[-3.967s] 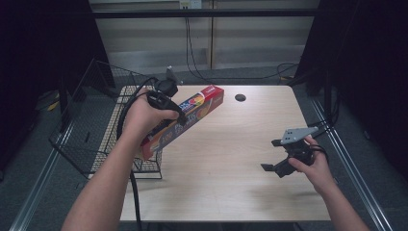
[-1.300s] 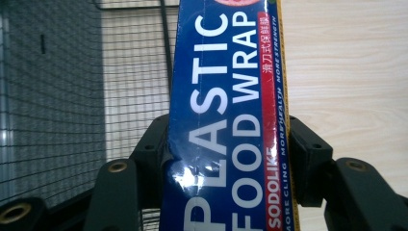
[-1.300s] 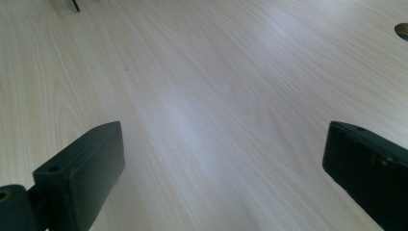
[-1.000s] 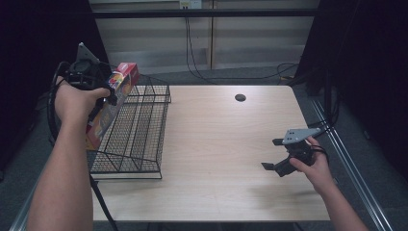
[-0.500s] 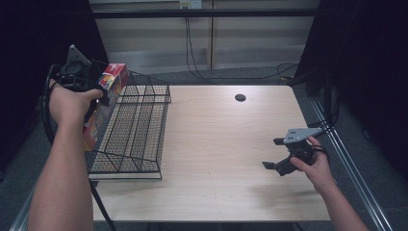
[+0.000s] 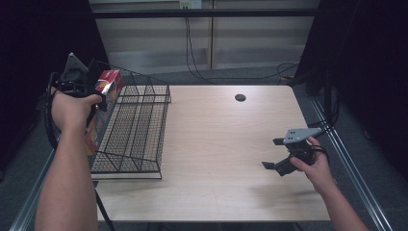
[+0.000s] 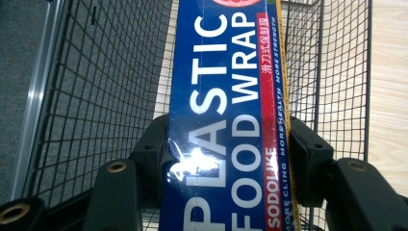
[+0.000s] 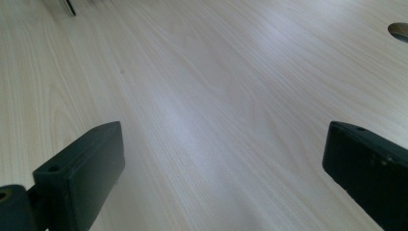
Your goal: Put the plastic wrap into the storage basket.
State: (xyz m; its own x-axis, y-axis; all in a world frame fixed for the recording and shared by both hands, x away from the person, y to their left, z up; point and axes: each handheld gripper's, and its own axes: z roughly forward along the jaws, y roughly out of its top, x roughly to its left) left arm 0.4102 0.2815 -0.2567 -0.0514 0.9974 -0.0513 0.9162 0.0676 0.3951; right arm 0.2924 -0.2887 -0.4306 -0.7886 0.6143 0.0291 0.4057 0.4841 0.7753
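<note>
Left tongs (image 7: 226, 159) clamp box (image 7: 226, 96) over basket (image 6: 139, 125).

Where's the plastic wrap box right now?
In the high view it's at the far left, the box clamped in the left gripper and tilted down over the left edge of the wire basket.

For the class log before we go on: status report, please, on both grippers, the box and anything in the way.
Left gripper shut on plastic wrap box, held over wire basket. Right gripper open, empty, low over table. Nothing in the way.
</note>
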